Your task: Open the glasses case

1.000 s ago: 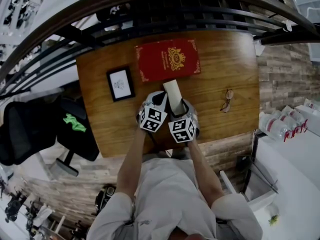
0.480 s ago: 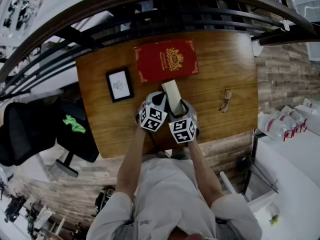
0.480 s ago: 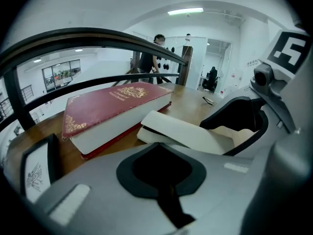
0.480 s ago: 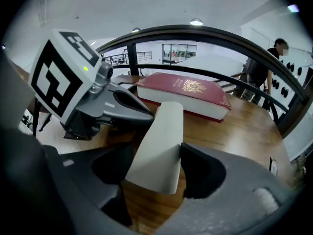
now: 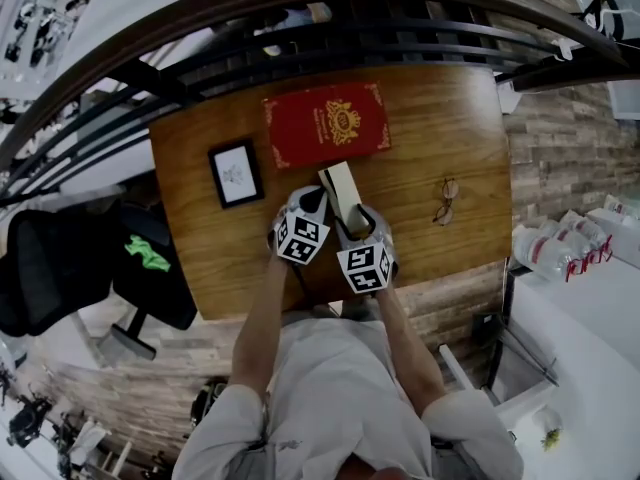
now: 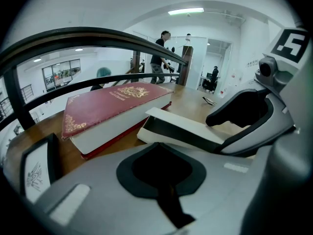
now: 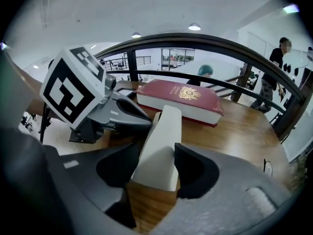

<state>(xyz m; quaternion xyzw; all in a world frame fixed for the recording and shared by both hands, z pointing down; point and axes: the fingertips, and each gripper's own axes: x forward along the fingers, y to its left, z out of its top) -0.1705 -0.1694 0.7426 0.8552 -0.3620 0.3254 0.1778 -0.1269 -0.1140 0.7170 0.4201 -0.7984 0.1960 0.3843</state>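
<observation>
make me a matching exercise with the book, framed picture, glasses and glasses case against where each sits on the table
1 book
2 framed picture
3 glasses
4 glasses case

a right part of the table, head view
b far side, middle
c left part
d centre

Pairs: 1-b; 2-c; 3-a; 4-d

From the case (image 5: 343, 190), the book (image 5: 326, 125) blocks twelve o'clock just beyond it, the frame (image 5: 236, 173) stands at ten, bare table (image 5: 450, 118) gives free passage from one to two, the glasses (image 5: 444, 201) lie well apart at three, and the railing (image 5: 300, 28) closes the far edge.
</observation>
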